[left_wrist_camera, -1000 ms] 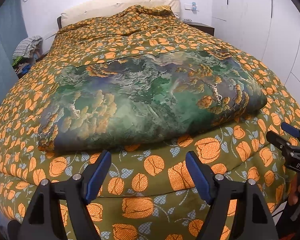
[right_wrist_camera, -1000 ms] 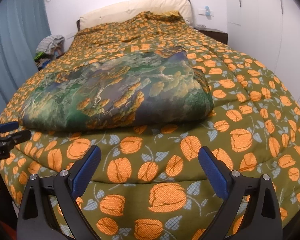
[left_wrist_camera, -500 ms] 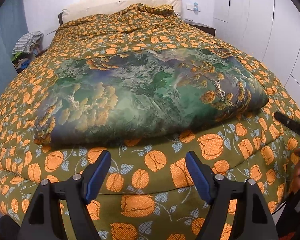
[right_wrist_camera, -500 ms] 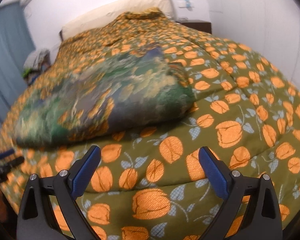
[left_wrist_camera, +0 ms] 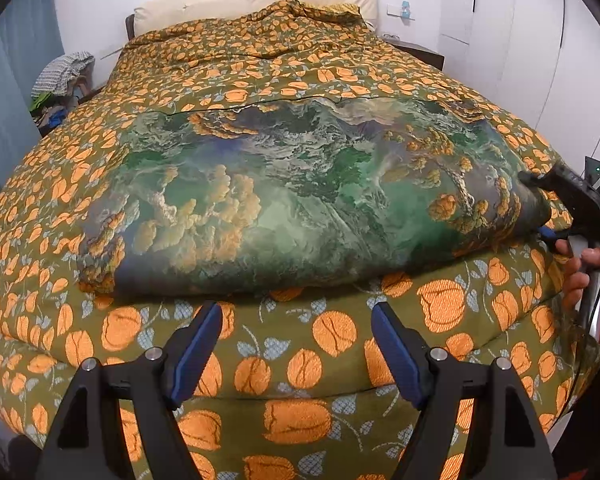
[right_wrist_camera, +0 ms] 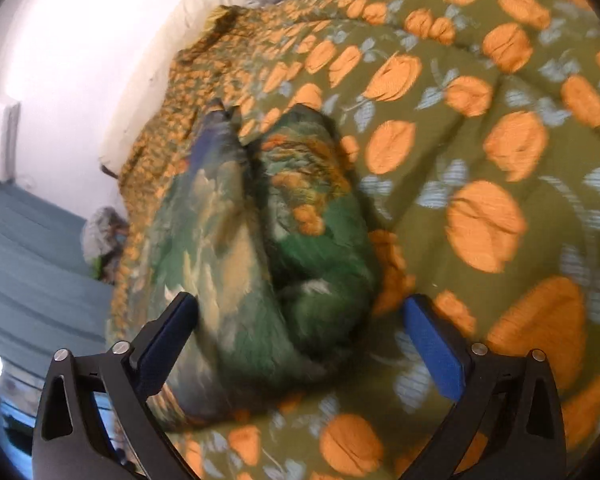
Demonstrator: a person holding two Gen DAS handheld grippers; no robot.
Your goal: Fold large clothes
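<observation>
— What carries it all?

— A bed [left_wrist_camera: 260, 80]. It is covered edge to edge by an olive quilt [left_wrist_camera: 332, 336] printed with orange fruit and pale blue leaves.

— And at the far end?

— A cream pillow [left_wrist_camera: 252, 0] lies along the head, against the white wall; the quilt is bunched up just below it.

— What lies on the quilt?

— One folded cloth [left_wrist_camera: 300, 196], green, blue and gold in a cloudy landscape print. It lies across the near half of the bed, its long edge toward the foot, well apart from the pillow.

— From the right wrist view?

— Blurred. The cloth [right_wrist_camera: 284, 248] shows end-on, its layers parted by a dark crease, resting on the quilt [right_wrist_camera: 500, 160].
</observation>
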